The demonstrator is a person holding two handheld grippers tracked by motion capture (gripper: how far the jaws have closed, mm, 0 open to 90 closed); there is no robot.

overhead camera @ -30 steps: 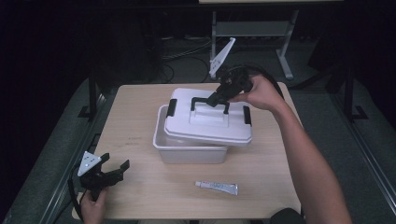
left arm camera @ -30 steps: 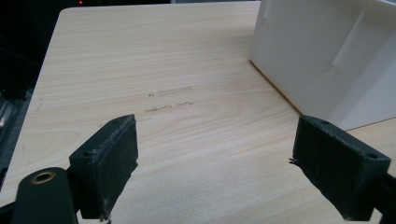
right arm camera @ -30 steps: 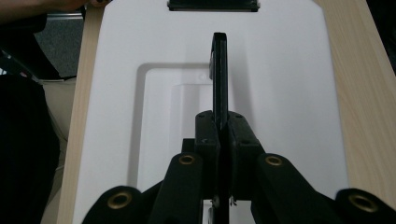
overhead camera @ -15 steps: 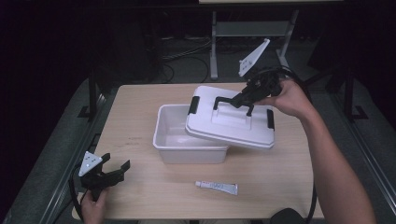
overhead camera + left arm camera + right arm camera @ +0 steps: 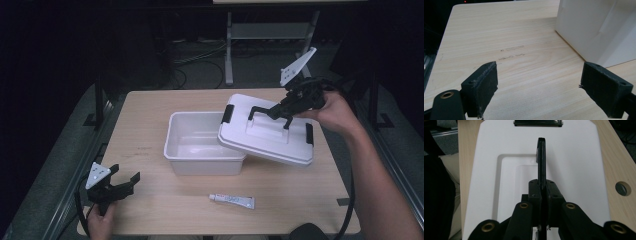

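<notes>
Landmark: white box (image 5: 205,145), lidless, near the middle of the worktop (image 5: 150,110)
Lid (image 5: 267,135): white, with black clips at both ends; tilted, lifted off the box, its left edge over the box's right rim, the rest out to the right of the box
Handle (image 5: 270,114): black, on top of the lid; in the right gripper view (image 5: 541,160) it runs straight away between the fingers
Right gripper (image 5: 285,107): right of and behind the box, fingers clenched on the lid's handle, bearing the lid
Left gripper (image 5: 122,181): well apart from the box, at the worktop's front left corner; fingers released and wide, nothing between them, hovering over bare wood
Tube (image 5: 231,200): small and white, lying flat on the worktop just in front of the box
</notes>
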